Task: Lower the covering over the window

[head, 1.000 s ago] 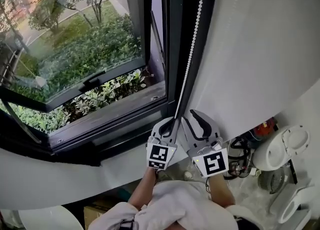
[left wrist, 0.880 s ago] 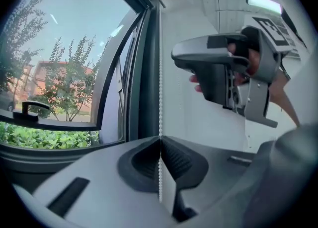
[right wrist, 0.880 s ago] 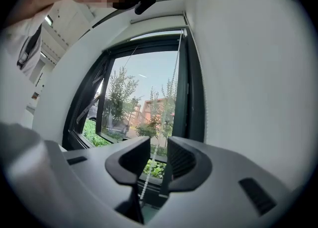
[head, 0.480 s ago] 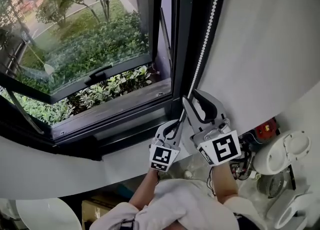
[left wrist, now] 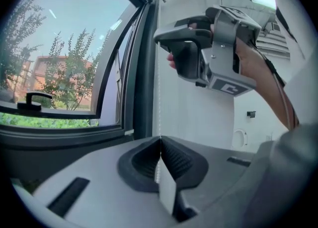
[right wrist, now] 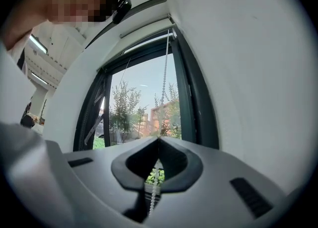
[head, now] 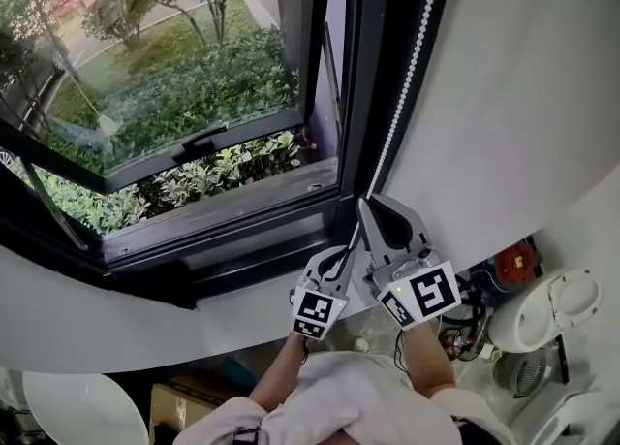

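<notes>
A white bead chain (head: 407,75) hangs down the dark window frame (head: 363,94) beside the white wall. My right gripper (head: 367,204) is the upper one and is shut on the chain, which passes between its closed jaws (right wrist: 159,140) and runs up to the window's top (right wrist: 164,80). My left gripper (head: 345,245) sits just below and left of it, also shut on the chain (left wrist: 157,98), which runs down into its closed tips (left wrist: 160,140). The window covering itself I cannot make out.
The window sash (head: 155,157) with its black handle (head: 199,143) stands tilted open over green bushes. A dark sill (head: 223,208) runs below. White fixtures (head: 542,307), cables and a red item (head: 511,261) lie on the floor at lower right.
The right gripper, open around the chain before, has risen along it and closed on it. The left gripper has sunk a little, still shut on the chain.
</notes>
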`<action>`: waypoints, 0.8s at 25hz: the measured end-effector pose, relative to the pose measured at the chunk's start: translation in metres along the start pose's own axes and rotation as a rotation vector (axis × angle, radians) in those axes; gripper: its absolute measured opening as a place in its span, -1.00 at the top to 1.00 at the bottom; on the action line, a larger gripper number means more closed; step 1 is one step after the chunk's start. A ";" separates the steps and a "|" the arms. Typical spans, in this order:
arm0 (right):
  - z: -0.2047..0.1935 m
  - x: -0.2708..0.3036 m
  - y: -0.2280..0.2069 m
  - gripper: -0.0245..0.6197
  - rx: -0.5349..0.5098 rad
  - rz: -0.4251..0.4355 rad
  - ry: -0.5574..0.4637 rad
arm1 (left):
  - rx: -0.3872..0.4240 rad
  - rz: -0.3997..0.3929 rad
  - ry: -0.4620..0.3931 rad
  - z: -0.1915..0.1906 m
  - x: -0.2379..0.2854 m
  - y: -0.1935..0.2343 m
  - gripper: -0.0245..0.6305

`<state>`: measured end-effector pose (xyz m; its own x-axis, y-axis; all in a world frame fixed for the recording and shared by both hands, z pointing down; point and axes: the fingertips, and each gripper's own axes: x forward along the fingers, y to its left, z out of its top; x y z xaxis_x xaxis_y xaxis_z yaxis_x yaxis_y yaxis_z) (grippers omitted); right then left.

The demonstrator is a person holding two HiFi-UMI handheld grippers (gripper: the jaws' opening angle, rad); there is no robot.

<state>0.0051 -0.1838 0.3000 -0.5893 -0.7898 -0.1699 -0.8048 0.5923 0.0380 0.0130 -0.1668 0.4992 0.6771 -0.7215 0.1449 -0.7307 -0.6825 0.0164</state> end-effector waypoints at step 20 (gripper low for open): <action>-0.124 -0.016 0.007 0.94 0.174 0.040 0.182 | -0.059 -0.042 0.239 -0.121 0.002 -0.016 0.87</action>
<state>0.0004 -0.1869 0.4246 -0.6358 -0.7718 0.0085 -0.7658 0.6294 -0.1317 0.0159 -0.1433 0.6189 0.6720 -0.6399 0.3728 -0.7112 -0.6980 0.0838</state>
